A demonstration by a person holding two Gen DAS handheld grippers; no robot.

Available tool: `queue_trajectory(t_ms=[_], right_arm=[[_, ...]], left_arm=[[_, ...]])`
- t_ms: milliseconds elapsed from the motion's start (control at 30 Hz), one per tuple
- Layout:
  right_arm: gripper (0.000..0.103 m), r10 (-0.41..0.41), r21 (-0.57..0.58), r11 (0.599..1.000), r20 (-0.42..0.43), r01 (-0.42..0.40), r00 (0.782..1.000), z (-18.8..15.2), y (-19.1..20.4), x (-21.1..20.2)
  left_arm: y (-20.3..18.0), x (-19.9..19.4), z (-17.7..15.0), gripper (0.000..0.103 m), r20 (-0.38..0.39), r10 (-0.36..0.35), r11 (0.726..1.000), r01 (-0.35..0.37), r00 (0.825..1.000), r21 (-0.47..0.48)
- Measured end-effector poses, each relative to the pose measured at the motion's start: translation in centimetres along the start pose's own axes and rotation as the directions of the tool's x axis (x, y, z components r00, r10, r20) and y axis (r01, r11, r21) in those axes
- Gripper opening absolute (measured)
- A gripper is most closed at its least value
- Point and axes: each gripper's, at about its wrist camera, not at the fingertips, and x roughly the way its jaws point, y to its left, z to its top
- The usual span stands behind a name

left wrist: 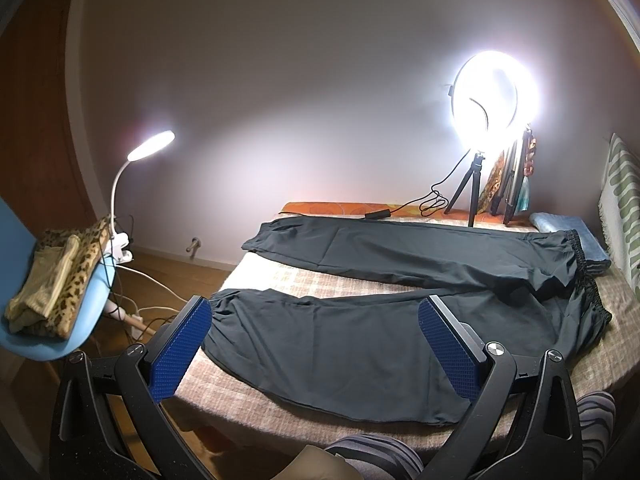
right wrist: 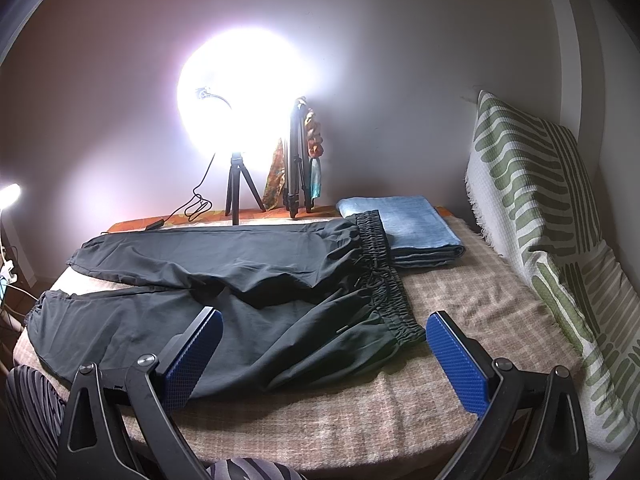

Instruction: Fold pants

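Observation:
Dark pants lie spread flat on a checked blanket, legs apart and pointing left, elastic waistband at the right. My left gripper is open and empty, hovering over the near leg. My right gripper is open and empty, near the waistband's front corner; the pants also show in the right wrist view.
A folded blue cloth lies beyond the waistband. A ring light on a tripod and its cable stand at the far edge. A green-patterned cushion lines the right side. A blue chair with clothes and a clip lamp stand left.

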Motion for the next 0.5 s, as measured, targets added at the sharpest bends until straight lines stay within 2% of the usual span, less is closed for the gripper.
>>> queue_trajectory(t_ms=[500], right_arm=[[0.103,0.002,-0.003,1.000,-0.004,-0.002,1.000,-0.15,0.53,0.24]], left_arm=[[-0.18,0.40,0.08,0.103,-0.005,-0.002,1.000,0.002,1.000,0.004]])
